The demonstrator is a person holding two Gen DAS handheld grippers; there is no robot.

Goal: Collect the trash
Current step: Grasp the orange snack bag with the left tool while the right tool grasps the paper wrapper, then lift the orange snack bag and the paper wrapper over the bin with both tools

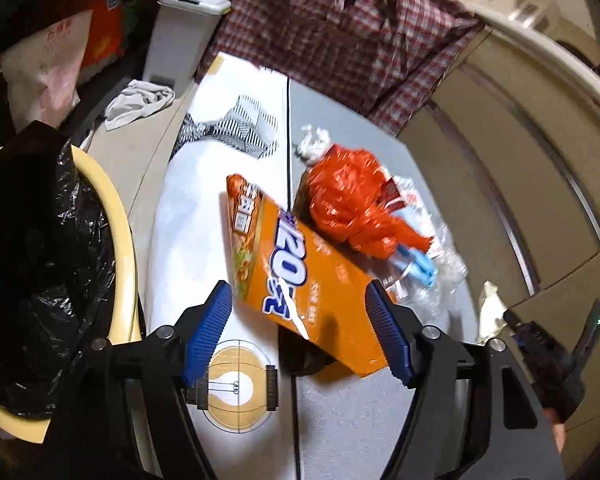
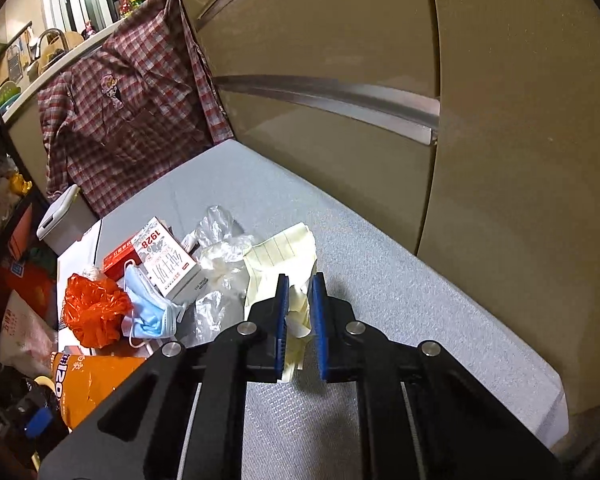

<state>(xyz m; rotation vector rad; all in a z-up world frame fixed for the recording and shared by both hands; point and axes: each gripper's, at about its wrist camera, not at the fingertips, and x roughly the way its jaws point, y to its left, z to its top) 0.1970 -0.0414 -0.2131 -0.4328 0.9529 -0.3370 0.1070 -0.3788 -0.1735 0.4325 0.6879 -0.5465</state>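
Two grippers are in view, one per wrist camera. The left gripper (image 1: 300, 304) has its fingers (image 1: 206, 332) spread wide apart, holding nothing; an orange snack bag (image 1: 300, 272) lies between and just beyond them on the table (image 1: 352, 412), its near end raised. Whether the bag touches either finger cannot be determined. Far right of the bag sits a crumpled orange plastic bag (image 1: 348, 204), with a blue face mask (image 1: 418, 266) and clear plastic wrap (image 1: 444, 264) just beside it. A yellow bin (image 1: 118, 216) lined with a black bag (image 1: 40, 264) stands at the left edge of the table.

The right gripper (image 2: 300, 284) has its fingers (image 2: 318, 320) drawn close together and clamped on crumpled yellow lined paper (image 2: 280, 256), which rests on the table. To the left lie a white carton printed "1928" (image 2: 168, 262) and a red box (image 2: 118, 258). A plaid shirt (image 2: 132, 120) hangs at the far end.
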